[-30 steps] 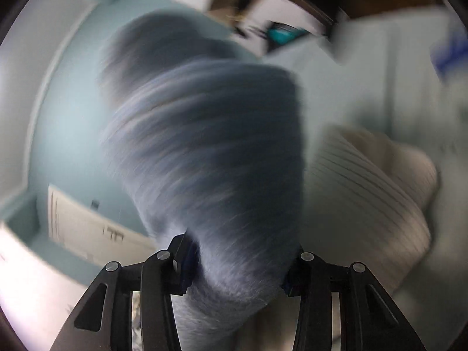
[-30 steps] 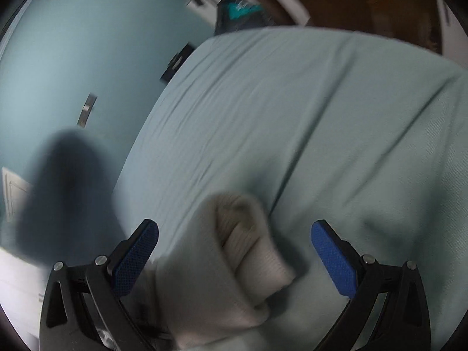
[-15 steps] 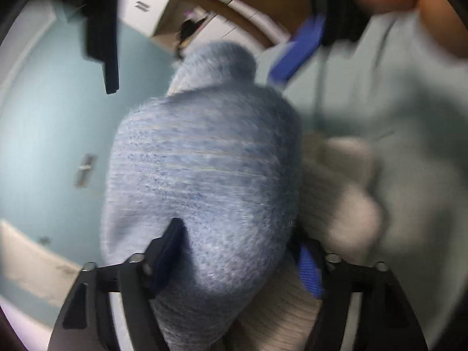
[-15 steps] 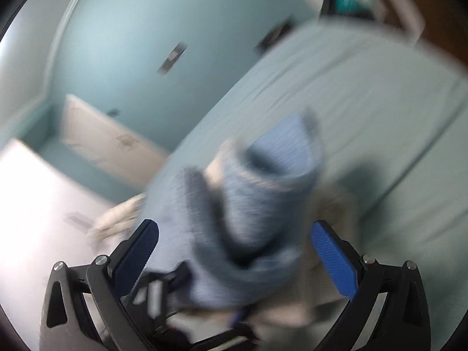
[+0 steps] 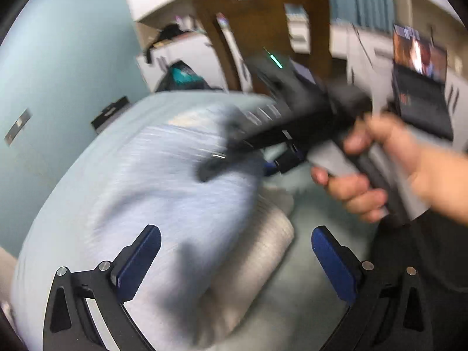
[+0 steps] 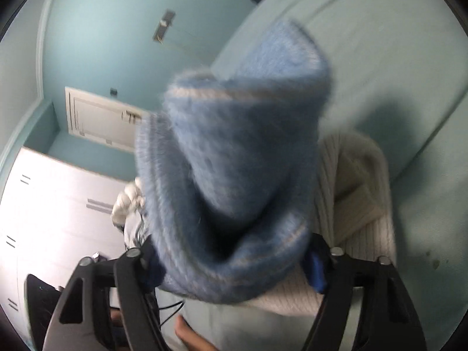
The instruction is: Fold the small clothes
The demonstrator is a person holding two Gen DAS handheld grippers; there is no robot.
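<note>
The blue sock (image 6: 234, 175) fills the middle of the right wrist view. Its low end sits between the fingers of the right gripper (image 6: 231, 263), which have just been closing and now squeeze it. In the left wrist view the sock (image 5: 152, 193) is a blurry pale blue shape at the left and middle.

Under the sock lies a white ribbed cloth (image 6: 356, 204), at the lower right of the right view. Both are over a pale green bed (image 6: 380, 44).

The left gripper (image 5: 234, 260) is at the bottom of its view. Its fingers have just been opening and now stand wide apart, holding nothing. At the right of that view a hand (image 5: 368, 172) holds the right gripper (image 5: 242, 158), which reaches to the sock.
</note>
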